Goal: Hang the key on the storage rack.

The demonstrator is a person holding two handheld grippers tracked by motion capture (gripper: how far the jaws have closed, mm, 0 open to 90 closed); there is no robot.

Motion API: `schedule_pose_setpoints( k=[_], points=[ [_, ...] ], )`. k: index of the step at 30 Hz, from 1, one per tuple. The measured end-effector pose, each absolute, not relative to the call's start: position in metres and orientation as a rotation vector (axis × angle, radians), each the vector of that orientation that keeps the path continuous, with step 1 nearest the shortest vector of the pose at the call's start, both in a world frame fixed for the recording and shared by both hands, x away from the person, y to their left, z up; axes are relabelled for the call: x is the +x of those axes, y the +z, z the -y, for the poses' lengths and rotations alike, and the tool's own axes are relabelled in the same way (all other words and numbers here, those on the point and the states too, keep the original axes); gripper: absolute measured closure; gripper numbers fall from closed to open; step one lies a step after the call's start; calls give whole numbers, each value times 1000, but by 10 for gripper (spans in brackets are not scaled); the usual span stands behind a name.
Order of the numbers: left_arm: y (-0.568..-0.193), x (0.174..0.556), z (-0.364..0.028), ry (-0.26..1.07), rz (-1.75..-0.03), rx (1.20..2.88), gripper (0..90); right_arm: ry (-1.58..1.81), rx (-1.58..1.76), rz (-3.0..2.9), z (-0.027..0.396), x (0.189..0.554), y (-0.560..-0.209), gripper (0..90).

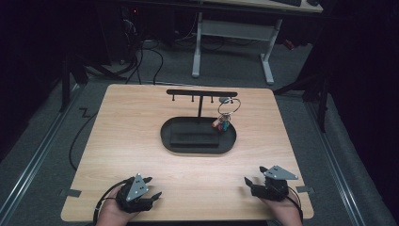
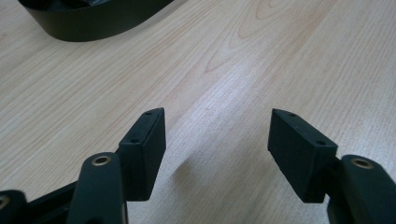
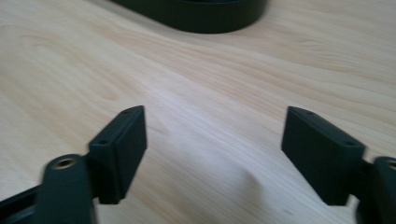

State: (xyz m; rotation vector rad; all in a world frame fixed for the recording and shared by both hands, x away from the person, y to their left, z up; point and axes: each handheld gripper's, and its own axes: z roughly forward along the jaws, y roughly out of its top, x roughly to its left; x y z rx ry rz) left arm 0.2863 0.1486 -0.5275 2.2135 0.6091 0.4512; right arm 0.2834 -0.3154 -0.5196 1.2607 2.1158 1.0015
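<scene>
left gripper (image 1: 151, 187) resting near tabletop (image 1: 141, 141) edge, fingers apart, empty | key ring (image 1: 225, 117) hanging on rack (image 1: 201, 94) right hook, above tray (image 1: 197, 141) | right gripper (image 1: 255, 175) fingers wide apart, empty | approach ring squarely, clamp below hook.

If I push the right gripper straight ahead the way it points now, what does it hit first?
Bare table lies ahead of the right gripper, whose jaws stand open with nothing between them. The first thing in line is probably the near wall of the black oval tray, though depth is hard to judge.
</scene>
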Motion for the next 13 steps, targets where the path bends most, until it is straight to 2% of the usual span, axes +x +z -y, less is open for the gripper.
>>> schedule_pose_setpoints(
  k=[13],
  points=[
    [-529,289,-147,434,-608,2219,377,1023,1263,-2135,313,291,-528,239]
  ],
)
